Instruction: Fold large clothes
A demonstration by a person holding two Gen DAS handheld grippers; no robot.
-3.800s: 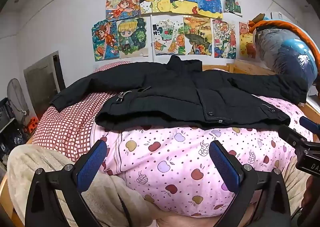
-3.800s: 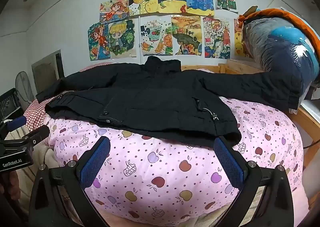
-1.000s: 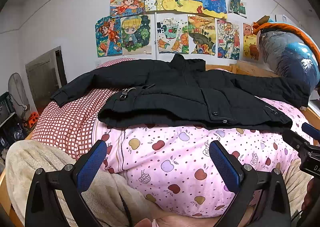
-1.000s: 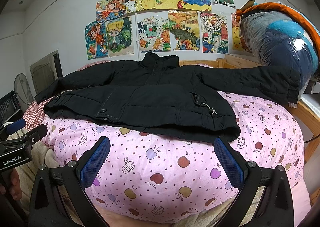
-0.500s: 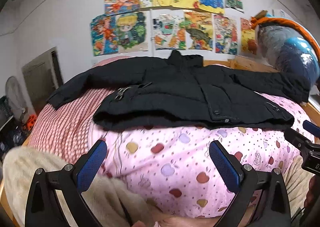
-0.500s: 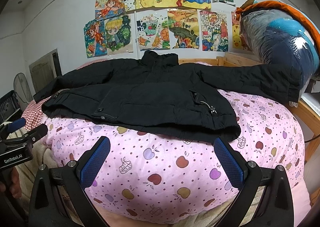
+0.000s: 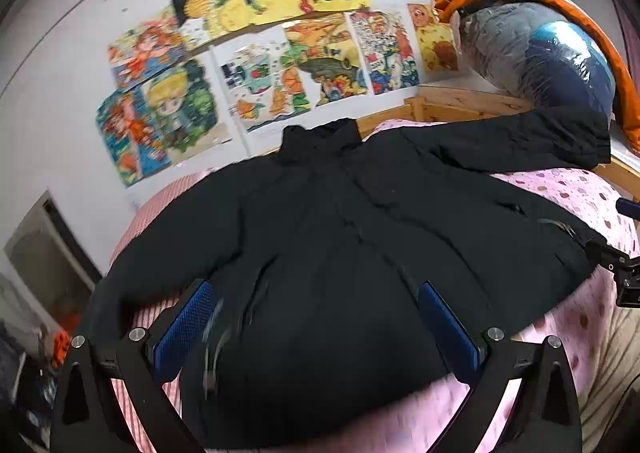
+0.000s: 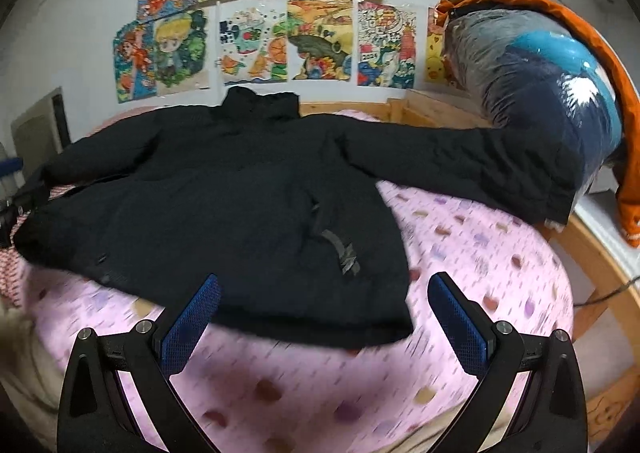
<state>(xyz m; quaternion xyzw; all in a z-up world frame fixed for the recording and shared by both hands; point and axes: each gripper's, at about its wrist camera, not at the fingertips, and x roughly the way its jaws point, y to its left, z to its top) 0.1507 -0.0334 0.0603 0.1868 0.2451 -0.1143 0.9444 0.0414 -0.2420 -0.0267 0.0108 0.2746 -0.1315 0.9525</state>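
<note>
left gripper [image 7: 316, 327]: jaws spread wide, holding nothing | right gripper [image 8: 324, 323]: jaws spread wide, holding nothing

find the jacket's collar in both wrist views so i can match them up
Left wrist: the collar of the black jacket stands just above centre, slightly left, below the wall drawings.
Right wrist: the collar sits upper left of centre, at the top of the jacket.
Shared landmark: the blond cartoon drawing, up and left of the collar in both views.
</note>
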